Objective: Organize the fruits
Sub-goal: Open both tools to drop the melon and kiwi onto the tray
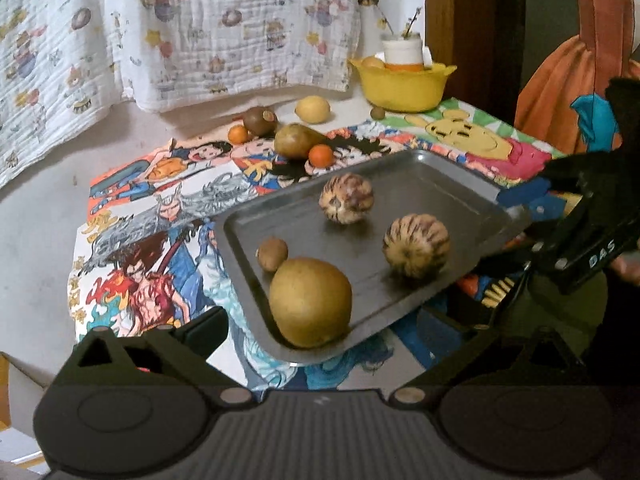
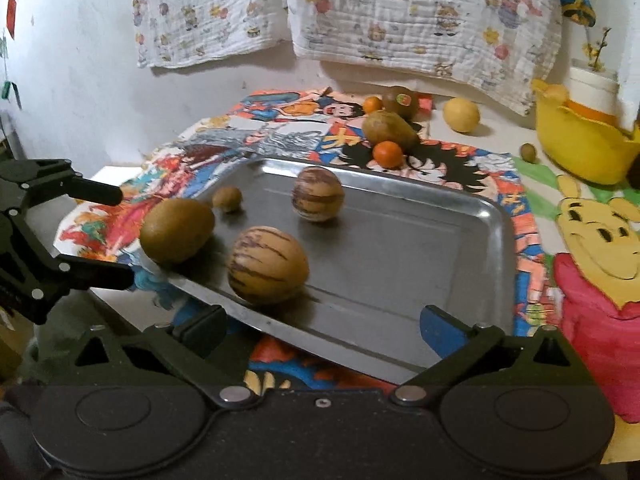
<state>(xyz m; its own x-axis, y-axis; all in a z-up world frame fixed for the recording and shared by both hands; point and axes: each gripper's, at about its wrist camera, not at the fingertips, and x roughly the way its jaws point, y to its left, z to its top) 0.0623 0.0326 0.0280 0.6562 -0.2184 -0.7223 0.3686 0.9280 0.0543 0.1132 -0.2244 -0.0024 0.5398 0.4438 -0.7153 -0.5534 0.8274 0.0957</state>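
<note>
A metal tray (image 2: 460,240) lies on a table draped in a cartoon-print cloth (image 2: 592,280), its long axis running from the left gripper's side across to the right gripper's side, one long edge facing the wall and the other facing the person. It looks slightly tipped, its near edge raised off the cloth.

Four fruits sit on the tray. A large brown pear-like fruit (image 1: 310,302) rests at the end nearest the left gripper, pressed against the rim, with a small brown round fruit (image 1: 272,254) just beside it. Two striped round melons stand farther along: one (image 1: 346,198) toward the wall side, the other (image 1: 416,246) nearer the person.

Beyond the tray, loose on the cloth, lies an elongated brown pear (image 2: 388,130) with its narrow end pointing toward the yellow bowl (image 2: 580,148). Two small oranges (image 2: 387,154), a kiwi (image 2: 400,101), a lemon (image 2: 461,115) and a tiny green fruit (image 2: 528,153) lie around it.

The left gripper (image 1: 326,336) has its jaws spread wide, the tray's end between the fingers but not pinched. The right gripper (image 2: 324,330) is likewise fully released, its fingers straddling the tray's near edge without clamping it.
</note>
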